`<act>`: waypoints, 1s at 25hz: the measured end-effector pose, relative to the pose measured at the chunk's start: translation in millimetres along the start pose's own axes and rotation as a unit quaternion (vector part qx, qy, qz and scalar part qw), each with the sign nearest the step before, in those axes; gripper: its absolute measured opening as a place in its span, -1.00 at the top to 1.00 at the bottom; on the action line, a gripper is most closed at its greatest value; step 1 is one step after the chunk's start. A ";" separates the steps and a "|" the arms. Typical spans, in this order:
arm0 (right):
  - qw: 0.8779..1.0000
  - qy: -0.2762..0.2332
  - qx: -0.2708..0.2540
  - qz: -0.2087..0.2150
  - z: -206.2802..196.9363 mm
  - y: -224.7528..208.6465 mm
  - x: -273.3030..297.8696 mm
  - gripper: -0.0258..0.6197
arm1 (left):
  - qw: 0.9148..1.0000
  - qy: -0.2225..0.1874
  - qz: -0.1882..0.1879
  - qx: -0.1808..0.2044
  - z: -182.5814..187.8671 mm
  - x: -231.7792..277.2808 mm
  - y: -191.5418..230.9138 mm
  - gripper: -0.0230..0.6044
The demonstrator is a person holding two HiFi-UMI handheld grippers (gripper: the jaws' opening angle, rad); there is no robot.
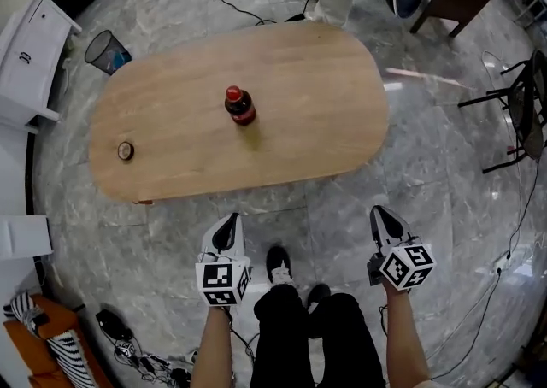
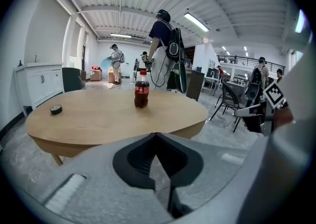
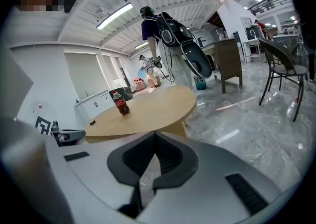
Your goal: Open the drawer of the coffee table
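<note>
the left gripper (image 1: 226,228) and the right gripper (image 1: 386,222) both have their jaws pressed together on nothing, and they hang over the grey floor (image 1: 427,164) just before the near edge of the coffee table (image 1: 299,70), not touching it. the drawer shows in no view, so i judge the risk is that closed jaws cannot catch a handle they must first find, or a hard pull shakes the table and tips the cola bottle (image 1: 240,106) standing on its middle. both forearms (image 1: 214,348) reach forward side by side, grippers pointing ahead and slightly down.
</note>
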State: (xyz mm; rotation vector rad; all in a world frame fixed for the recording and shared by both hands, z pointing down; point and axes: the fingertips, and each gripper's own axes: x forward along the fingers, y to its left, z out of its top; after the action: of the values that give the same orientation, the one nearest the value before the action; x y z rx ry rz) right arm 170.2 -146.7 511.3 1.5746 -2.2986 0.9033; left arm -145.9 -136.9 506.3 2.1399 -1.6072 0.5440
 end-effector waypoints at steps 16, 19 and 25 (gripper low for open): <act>0.997 0.001 -0.074 -0.006 -93.3 -73.0 110.8 0.87 | 0.999 -0.045 -0.005 -0.017 -109.5 99.7 49.9 0.89; 0.996 -0.006 -0.087 -0.006 -108.5 -81.9 128.2 0.87 | 0.998 -0.058 -0.002 0.000 -114.9 114.6 60.7 0.89; 0.993 -0.027 -0.117 -0.012 -119.1 -104.5 145.4 0.87 | 0.996 -0.084 0.008 0.008 -132.3 120.1 72.7 0.89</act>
State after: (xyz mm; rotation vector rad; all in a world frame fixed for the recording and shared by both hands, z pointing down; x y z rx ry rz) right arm 185.9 -213.2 715.3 1.5394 -2.3190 0.5678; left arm -193.2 -180.8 688.1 2.2375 -1.7154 0.3918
